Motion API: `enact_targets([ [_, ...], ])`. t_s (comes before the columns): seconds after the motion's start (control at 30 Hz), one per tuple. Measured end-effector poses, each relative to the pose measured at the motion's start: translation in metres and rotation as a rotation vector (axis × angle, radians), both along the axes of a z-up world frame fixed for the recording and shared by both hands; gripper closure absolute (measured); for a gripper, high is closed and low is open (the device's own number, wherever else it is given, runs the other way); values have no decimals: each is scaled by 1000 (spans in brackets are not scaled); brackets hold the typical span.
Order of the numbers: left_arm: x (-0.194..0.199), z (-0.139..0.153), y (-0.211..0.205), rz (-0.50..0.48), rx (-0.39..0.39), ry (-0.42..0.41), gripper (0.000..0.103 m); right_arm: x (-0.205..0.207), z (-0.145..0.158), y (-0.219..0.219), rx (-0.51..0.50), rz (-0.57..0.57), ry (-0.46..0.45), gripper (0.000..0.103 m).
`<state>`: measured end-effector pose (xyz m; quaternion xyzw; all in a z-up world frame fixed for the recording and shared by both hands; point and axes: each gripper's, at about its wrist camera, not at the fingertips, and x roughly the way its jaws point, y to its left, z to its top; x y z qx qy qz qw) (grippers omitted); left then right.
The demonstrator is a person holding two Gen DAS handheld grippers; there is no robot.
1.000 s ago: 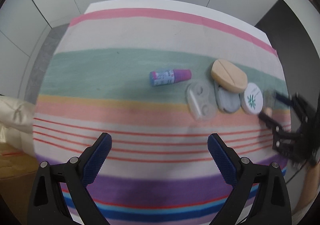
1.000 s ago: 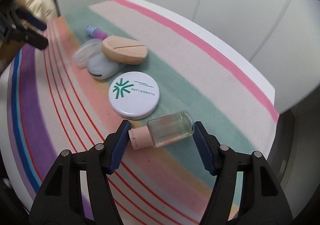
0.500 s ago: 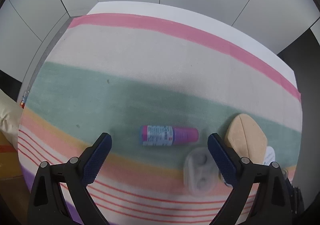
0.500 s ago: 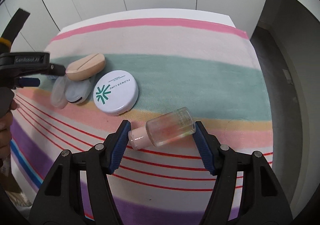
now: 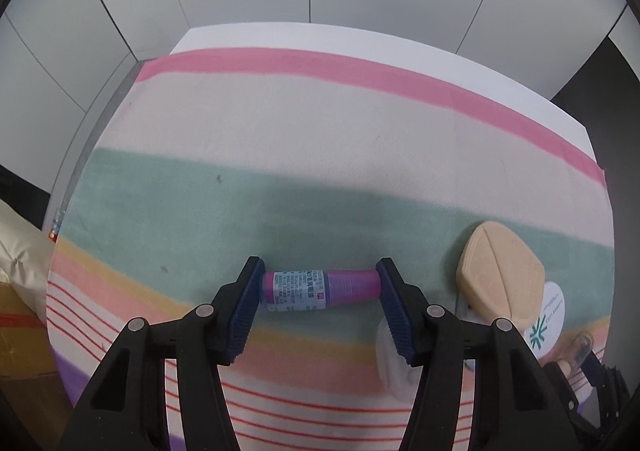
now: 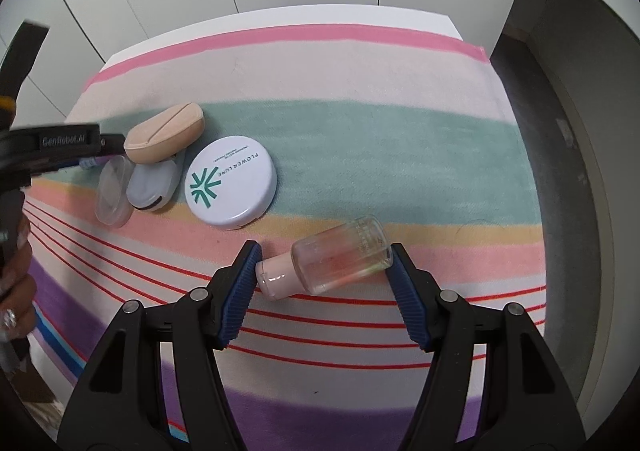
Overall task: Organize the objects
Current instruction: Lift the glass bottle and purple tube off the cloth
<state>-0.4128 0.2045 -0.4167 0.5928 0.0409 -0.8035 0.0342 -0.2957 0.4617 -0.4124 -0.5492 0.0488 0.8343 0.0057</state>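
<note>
Left wrist view: the left hand-held gripper (image 5: 320,287) has moved in and now pinches the purple bottle (image 5: 320,288); the right hand-held gripper (image 6: 324,263) still holds the glass bottle (image 6: 340,261), ready to tidy.

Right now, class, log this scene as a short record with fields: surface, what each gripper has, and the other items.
surface: striped cloth over a table
left gripper: fingers closed end to end on the purple dropper bottle, which lies on its side
right gripper: fingers closed end to end on the clear bottle with a pink cap
other items: white round compact, beige case resting on the grey case, clear lens case
layout: other items clustered together
</note>
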Motion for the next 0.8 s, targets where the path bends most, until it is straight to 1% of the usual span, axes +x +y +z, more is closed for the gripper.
enact_targets([
  [0.1,7,3,-8,4,9,-5,45,5,4,11,-14,-21,-18,37],
  [0.23,17,12,-13,-6,-17,4,45,11,12,14,6,-41,-35,37],
  [0.33,27,26,-15,-24,-44,7,45,12,23,11,30,-54,-40,37],
  [0.43,40,39,-23,-35,-34,-2,45,12,38,8,64,-68,-54,37],
  [0.47,33,42,-16,-36,-31,-5,45,14,43,7,70,-68,-53,37],
  [0.53,43,56,-22,-41,-34,0,45,16,57,4,82,-67,-49,37],
  [0.57,48,62,-20,-47,-46,6,45,18,65,3,85,-66,-44,37],
  [0.7,61,104,-20,-80,-100,60,45,24,101,-1,84,-78,-16,37],
  [0.8,65,137,-25,-85,-97,89,45,26,129,-3,87,-94,7,37],
])
